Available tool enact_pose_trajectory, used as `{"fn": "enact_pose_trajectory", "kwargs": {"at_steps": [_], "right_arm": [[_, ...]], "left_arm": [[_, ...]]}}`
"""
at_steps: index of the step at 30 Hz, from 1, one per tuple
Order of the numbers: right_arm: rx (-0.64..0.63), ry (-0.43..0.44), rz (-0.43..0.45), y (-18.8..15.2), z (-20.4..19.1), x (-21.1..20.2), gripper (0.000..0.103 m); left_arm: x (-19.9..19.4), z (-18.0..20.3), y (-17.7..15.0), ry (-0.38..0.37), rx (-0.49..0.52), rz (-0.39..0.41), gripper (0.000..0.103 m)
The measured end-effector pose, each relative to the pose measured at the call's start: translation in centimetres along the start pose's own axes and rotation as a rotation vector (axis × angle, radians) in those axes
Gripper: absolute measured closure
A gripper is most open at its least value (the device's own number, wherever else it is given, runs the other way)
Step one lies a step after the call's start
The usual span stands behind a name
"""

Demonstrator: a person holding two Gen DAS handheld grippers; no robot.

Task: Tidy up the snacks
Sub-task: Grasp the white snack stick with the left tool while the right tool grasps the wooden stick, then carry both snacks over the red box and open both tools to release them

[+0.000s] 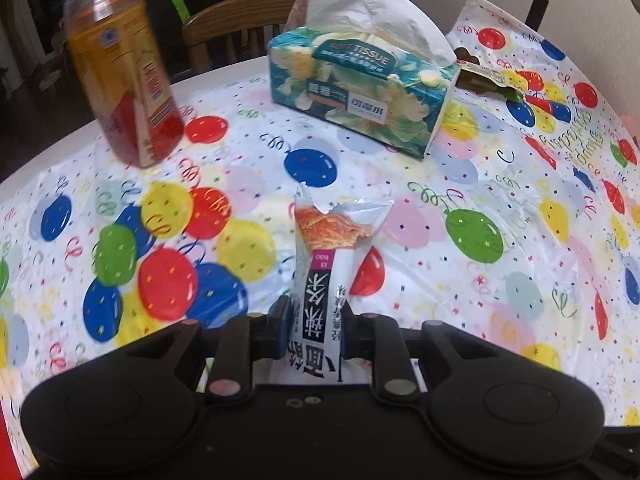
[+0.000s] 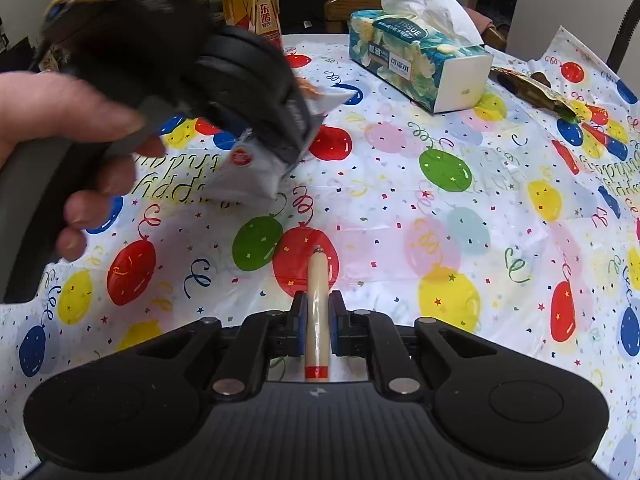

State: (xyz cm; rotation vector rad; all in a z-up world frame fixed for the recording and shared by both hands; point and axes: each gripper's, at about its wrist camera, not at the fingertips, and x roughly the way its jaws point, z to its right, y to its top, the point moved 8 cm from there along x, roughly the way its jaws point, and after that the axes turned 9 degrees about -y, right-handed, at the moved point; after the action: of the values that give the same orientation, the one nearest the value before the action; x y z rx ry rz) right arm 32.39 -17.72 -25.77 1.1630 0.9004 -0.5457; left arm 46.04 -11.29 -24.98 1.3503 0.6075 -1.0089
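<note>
Snack packet (image 1: pixel 328 264) clamped in left gripper (image 1: pixel 316 320), raised above table; right gripper (image 2: pixel 318 320) grasping sausage stick (image 2: pixel 317 312).

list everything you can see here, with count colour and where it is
white snack packet with black lettering: 1, torn at its top, clamped in the left tongs
pale cream sausage stick with a red band: 1, clamped in the right tongs
yellow and red drink bottle: 1, standing far left on the table
teal floral tissue box: 1, white tissue sticking out, far middle
brown and gold wrapper: 1, lying to the right of the tissue box
balloon-print plastic tablecloth: 1, white with coloured balloons, covering the table
wooden chair: 1, brown, behind the table
hand: 1, gripping the left tool's handle
left tongs: black, shut
right tongs: black, shut
</note>
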Motion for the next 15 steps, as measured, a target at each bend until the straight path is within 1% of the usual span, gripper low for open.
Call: {"fn": "enact_pose_trajectory", "kwargs": {"at_steps": [8, 15], "right_arm": [[0.039, 0.006, 0.014, 0.3, 0.2, -1.9, 0.092], [0.057, 0.038, 0.041, 0.6, -0.5, -5.2, 0.092]], "left_arm": [[-3.1, -1.0, -2.4, -0.014, -0.036, 0.006, 0.084], [-6.8, -2.2, -4.9, -0.02, -0.064, 0.009, 0.084]]}}
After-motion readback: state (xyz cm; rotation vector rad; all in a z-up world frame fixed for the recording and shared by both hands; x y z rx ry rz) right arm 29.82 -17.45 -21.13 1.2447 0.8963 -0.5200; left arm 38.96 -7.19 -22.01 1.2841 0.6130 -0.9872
